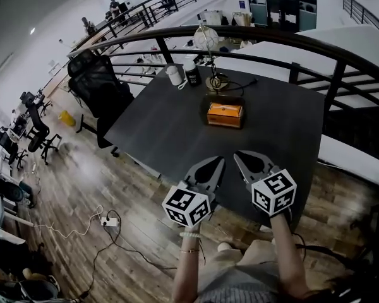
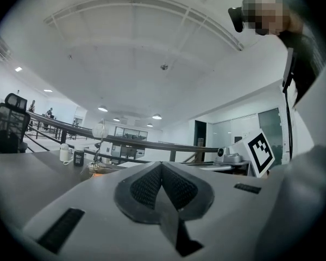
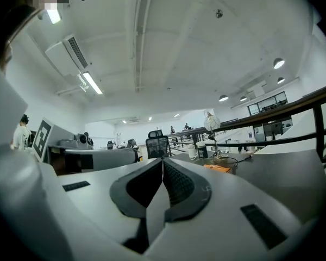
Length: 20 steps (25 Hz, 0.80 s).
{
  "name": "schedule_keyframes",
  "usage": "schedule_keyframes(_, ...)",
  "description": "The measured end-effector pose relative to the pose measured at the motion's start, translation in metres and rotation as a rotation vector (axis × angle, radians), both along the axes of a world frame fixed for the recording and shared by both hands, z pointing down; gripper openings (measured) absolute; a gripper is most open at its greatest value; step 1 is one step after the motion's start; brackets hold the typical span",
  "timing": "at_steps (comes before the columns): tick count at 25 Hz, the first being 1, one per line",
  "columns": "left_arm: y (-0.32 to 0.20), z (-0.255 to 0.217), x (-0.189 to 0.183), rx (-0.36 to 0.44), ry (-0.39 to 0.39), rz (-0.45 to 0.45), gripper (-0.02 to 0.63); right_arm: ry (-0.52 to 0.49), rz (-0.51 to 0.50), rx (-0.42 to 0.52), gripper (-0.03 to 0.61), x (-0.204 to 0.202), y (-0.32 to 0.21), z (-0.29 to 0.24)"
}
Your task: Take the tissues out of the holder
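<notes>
An orange wooden tissue holder sits on the dark table, toward its far side. It shows as a small orange shape in the right gripper view and barely in the left gripper view. My left gripper and right gripper are both shut and empty. They hover side by side over the table's near edge, well short of the holder. No tissue is visible from here.
Behind the holder stand a globe-shaped lamp, a white mug and a dark cup. A black railing curves around the table's far and right sides. A black office chair stands at the left.
</notes>
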<state>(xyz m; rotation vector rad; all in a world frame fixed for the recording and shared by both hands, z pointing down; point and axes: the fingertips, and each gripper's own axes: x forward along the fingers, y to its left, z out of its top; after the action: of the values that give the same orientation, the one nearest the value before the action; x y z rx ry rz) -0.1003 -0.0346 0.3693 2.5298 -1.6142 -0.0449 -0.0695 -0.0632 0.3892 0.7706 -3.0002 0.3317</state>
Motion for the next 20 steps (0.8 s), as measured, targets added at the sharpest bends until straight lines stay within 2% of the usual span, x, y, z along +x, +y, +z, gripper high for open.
schedule_keyframes(12, -0.005, 0.001, -0.047, 0.004, 0.016, 0.038, 0.008, 0.018, 0.086, 0.002, 0.014, -0.033, -0.021, -0.003)
schedule_keyframes(20, -0.062, 0.011, -0.090, -0.020, 0.017, 0.069, 0.008, 0.052, 0.095, -0.003, 0.014, -0.073, -0.081, 0.006)
